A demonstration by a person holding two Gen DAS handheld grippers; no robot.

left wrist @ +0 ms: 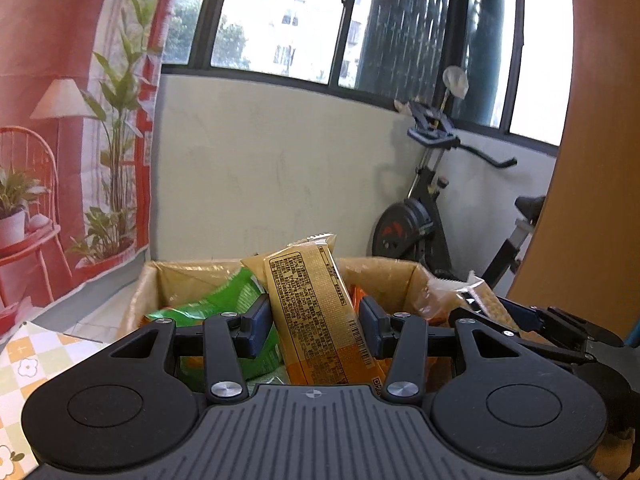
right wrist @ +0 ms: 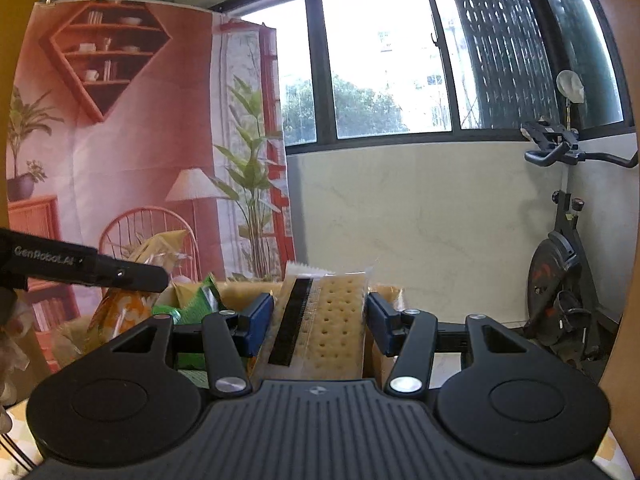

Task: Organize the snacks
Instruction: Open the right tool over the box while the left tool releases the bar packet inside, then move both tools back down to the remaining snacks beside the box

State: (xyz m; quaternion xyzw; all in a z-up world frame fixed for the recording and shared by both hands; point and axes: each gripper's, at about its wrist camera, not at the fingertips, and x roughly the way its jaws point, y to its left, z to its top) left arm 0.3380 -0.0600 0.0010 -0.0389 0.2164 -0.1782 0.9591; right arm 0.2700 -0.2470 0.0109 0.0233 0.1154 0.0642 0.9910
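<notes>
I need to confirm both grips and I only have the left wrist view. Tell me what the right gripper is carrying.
Observer: The right gripper clamps a clear cracker pack, perforated crackers showing, with a black strip on the wrapper.
Operator: Report what is left of it in that view.
Observer: A green packet sits in the cardboard box.
Operator: Say what that view shows on the printed backdrop.
Observer: A diamond-shaped shelf up high.
</notes>
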